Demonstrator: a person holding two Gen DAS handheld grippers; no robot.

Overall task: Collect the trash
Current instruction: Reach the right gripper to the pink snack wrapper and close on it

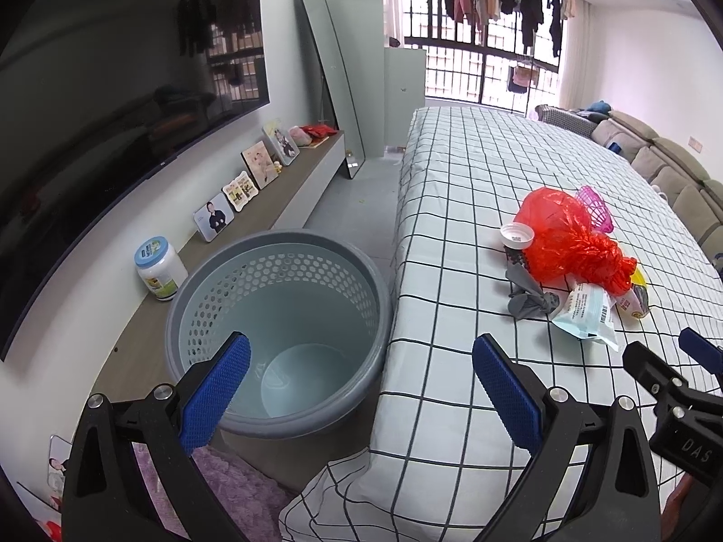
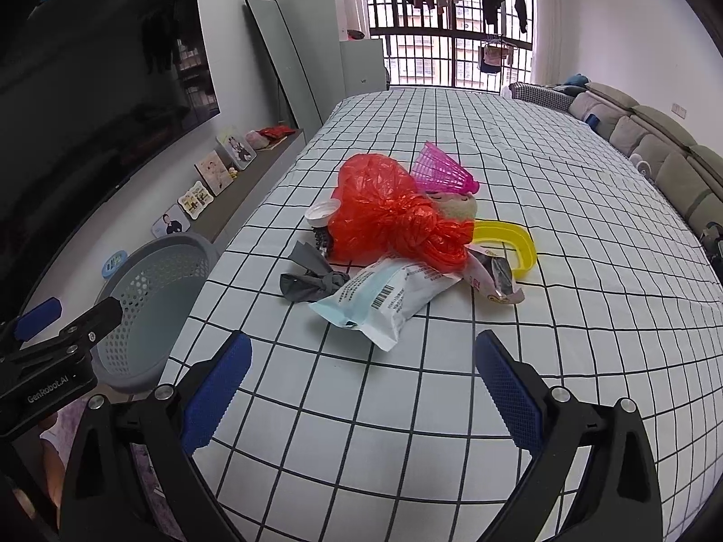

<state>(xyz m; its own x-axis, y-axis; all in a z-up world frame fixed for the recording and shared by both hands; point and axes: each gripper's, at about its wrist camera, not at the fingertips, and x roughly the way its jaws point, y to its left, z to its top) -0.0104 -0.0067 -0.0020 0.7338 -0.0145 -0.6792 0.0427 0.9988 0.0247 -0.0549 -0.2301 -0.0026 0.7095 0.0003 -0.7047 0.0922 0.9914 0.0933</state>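
Trash all on the table, none collected, as far as the two views show. Grey perforated bin (image 1: pixel 278 329) stands on the floor just beside the table's left edge; its inside looks bare down to the bottom.

Table (image 2: pixel 452 406) under a white black-grid cloth. Rubbish sits in one heap near the middle, pieces touching or overlapping.

Count of the heap, one of each that can be told apart:
- red plastic bag (image 2: pixel 388 217), crumpled, biggest piece, on top
- white and blue wrapper (image 2: pixel 388 298) with a barcode, nearest the grippers
- grey knotted scrap (image 2: pixel 312 278), left of the wrapper
- white cap (image 2: pixel 321 213) on something dark, left of the red bag
- pink mesh piece (image 2: pixel 440 171), behind the bag
- yellow curved piece (image 2: pixel 508 244), right of the bag
- pink and dark snack packet (image 2: pixel 495 282), in front of the yellow piece
- beige item (image 2: pixel 456 205), half hidden, cannot say what

Eight at least; more may lie beneath the bag.

Left gripper (image 1: pixel 361 388): fingers spread wide, holding nothing, poised over the bin's rim and the table's corner. Right gripper (image 2: pixel 361 384): fingers likewise apart, nothing held, over the cloth short of the wrapper.

Judgement: task at its very start; whole heap left to move. Wrapper looks the likeliest first pick for the right gripper.
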